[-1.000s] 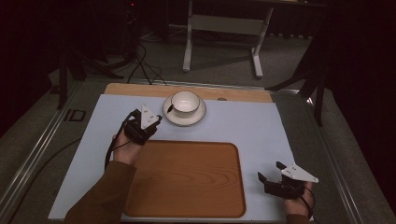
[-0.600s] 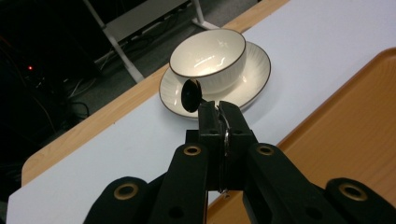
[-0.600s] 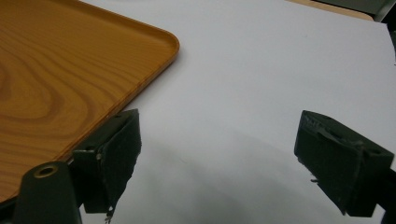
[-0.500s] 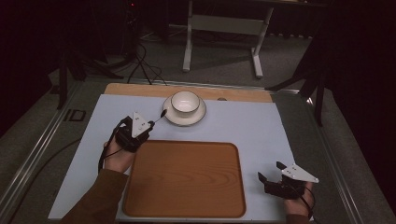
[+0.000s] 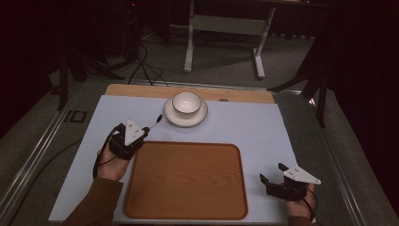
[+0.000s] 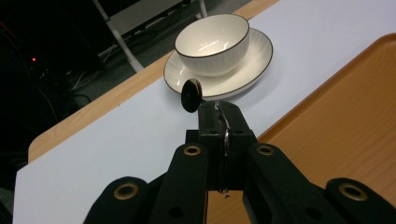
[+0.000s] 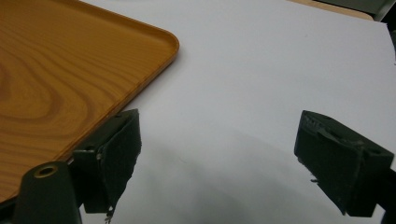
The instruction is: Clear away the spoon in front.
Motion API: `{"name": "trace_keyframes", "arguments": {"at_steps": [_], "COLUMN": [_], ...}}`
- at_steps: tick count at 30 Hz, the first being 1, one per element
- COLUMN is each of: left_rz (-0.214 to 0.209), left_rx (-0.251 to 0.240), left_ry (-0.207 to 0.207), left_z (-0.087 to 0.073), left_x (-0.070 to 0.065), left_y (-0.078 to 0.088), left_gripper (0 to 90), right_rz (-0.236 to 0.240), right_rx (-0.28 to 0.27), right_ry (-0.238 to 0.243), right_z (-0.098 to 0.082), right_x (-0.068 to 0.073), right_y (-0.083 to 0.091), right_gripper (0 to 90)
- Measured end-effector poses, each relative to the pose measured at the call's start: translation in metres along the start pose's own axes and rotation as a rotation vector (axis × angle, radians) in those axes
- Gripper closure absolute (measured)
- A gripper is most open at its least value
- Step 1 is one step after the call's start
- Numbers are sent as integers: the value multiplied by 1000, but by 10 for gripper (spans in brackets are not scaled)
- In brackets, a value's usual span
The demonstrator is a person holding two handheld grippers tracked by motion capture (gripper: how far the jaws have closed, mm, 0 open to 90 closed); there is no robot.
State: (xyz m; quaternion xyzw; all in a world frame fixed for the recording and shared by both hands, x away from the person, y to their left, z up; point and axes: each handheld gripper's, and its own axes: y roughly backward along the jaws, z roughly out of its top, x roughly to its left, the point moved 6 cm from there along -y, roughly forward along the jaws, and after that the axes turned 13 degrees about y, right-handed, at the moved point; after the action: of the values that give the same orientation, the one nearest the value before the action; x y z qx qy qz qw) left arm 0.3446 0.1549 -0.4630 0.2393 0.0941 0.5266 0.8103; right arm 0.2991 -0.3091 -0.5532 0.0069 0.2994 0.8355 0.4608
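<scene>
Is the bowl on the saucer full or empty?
Empty: the bowl sits upright on the saucer, its glossy inside bare.

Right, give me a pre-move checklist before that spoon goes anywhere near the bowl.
1. Grip: left claw is shut on the spoon, handle pinched between the tips: ok.
2. Spoon attitude: its dark bowl end sticks out past the tips, towards the saucer: ok.
3. Target: the white bowl sits upright in the saucer and looks empty: ok.
4. Path: bare white mat lies between spoon and saucer: ok.
5. Right claw is open, apart from the wooden tray, holding nothing: ok.
6. Firmness of the pinch on the thin handle: cannot tell.
</scene>
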Motion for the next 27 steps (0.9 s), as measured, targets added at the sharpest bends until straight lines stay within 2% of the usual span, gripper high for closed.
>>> {"name": "trace_keyframes", "arguments": {"at_steps": [27], "left_rz": [26], "left_rx": [32], "left_ry": [13], "left_z": [-34], "left_x": [5], "left_y": [17], "left_gripper": [888], "right_rz": [-4], "right_rx": [1], "right_ry": [-1], "right_z": [0], "right_x": [-1], "right_y": [0], "right_gripper": [146]}}
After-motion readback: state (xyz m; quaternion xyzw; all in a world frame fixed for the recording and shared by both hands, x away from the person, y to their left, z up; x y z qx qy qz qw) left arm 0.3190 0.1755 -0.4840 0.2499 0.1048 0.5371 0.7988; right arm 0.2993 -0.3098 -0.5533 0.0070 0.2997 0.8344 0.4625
